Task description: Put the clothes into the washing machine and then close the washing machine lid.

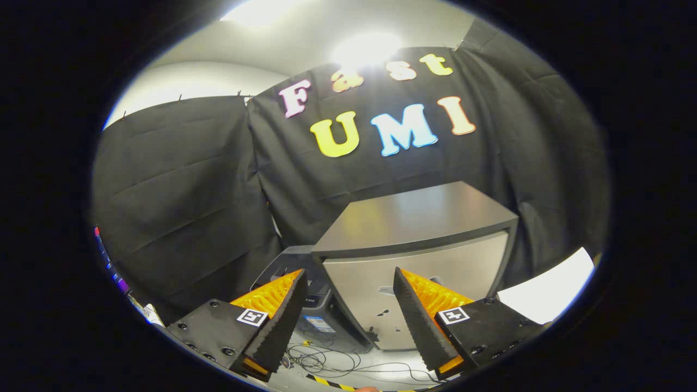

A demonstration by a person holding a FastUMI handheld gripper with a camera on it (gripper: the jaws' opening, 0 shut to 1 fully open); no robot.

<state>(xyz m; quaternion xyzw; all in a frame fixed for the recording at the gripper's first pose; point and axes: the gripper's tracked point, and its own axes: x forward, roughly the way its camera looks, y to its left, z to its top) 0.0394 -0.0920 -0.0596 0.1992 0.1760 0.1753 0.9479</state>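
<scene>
Grey metal is what faces you: the washing machine (419, 256) stands on the floor (348, 362) against the black cloth wall (179, 185), its flat top turned toward you and its pale front panel just beyond the fingers. From this low angle you cannot tell whether that flat top is the lid lying closed or a fixed cover, and the drum is hidden. No clothes can be made out between the fingers or on the visible floor, so where they lie cannot be judged. That fits either a load already inside under a closed lid or clothes waiting somewhere out of sight.

You hold the gripper (348, 313) low and level, aimed at the machine's front near its left corner. Its fingers stand well apart, released, with nothing between them; the gap frames the front panel.

Against the machine's left side sits a darker unit (297, 272), partly hidden behind the left finger. Loose cables (321, 362) trail over the floor ahead of the fingers, near a black-and-yellow striped strip (326, 382); in my judgement they are a snag risk if you move in low.
</scene>
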